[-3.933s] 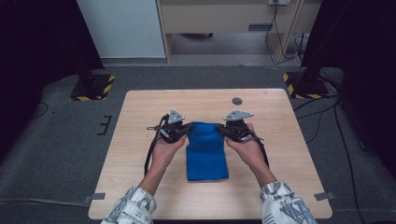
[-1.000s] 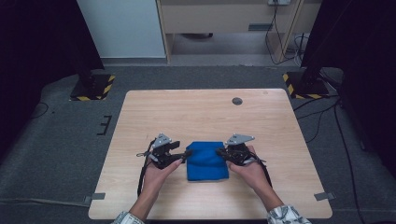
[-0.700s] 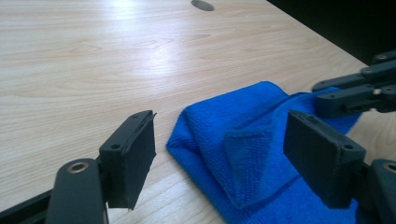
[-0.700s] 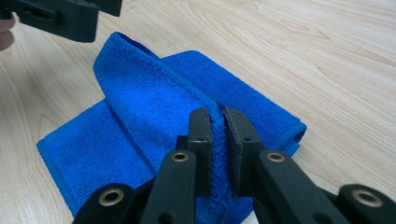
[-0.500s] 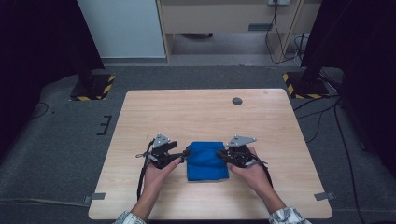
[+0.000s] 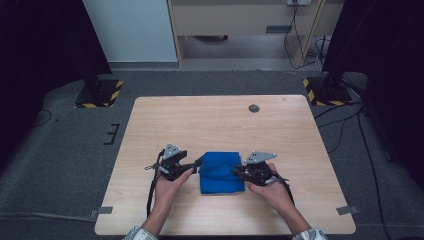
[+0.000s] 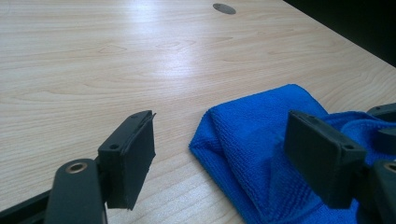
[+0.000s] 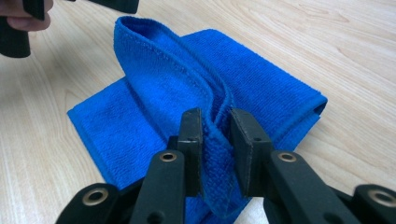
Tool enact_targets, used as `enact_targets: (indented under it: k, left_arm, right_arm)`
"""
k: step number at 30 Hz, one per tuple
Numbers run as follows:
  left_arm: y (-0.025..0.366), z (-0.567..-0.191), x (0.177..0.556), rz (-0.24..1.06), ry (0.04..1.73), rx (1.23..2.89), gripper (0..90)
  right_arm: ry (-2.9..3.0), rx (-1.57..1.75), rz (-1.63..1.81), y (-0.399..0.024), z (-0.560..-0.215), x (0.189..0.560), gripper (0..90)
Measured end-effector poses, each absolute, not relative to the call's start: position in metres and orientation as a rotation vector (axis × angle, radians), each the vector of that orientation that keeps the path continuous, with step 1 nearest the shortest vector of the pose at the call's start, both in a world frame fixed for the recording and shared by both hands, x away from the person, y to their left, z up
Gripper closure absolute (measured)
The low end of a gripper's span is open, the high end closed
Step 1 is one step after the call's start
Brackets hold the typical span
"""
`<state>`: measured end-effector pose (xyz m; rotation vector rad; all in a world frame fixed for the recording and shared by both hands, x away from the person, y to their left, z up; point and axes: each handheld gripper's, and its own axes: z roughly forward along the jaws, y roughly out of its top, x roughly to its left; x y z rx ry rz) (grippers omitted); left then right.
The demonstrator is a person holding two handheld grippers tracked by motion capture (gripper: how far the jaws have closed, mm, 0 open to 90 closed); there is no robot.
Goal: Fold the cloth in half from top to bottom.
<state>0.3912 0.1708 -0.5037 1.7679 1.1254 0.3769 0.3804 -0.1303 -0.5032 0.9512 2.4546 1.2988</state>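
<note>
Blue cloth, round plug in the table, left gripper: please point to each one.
blue cloth [image 6: 221, 175], high view, middle of the folded top.
round plug [image 6: 254, 108], high view, its centre.
left gripper [image 7: 219, 154], left gripper view, midway between the jaw tips.

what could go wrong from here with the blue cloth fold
1. In the right gripper view the right claw has just been opening, yet a fold of the blue cloth sits between its jaws; pulling away now could drag the fold open.
2. The top layer stands up as a loose ridge, so it may flop over once released.
3. The left claw is open with one jaw above the cloth; any sideways move could snag its corner on the table.
</note>
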Motion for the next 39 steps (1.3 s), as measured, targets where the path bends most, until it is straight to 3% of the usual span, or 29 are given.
enact_targets:
  k: [19, 39]
  left_arm:
    - [0.169, -0.513, 0.394, 0.375, 1.136, 1.831, 23.7]
    - [0.159, -0.519, 0.381, 0.378, 1.078, 1.937, 23.5]
  right_arm:
    - [2.489, 0.921, 1.281, -0.138, -0.505, 0.363, 70.7]
    - [2.407, 1.0, 1.359, -0.145, -0.484, 0.363, 49.3]
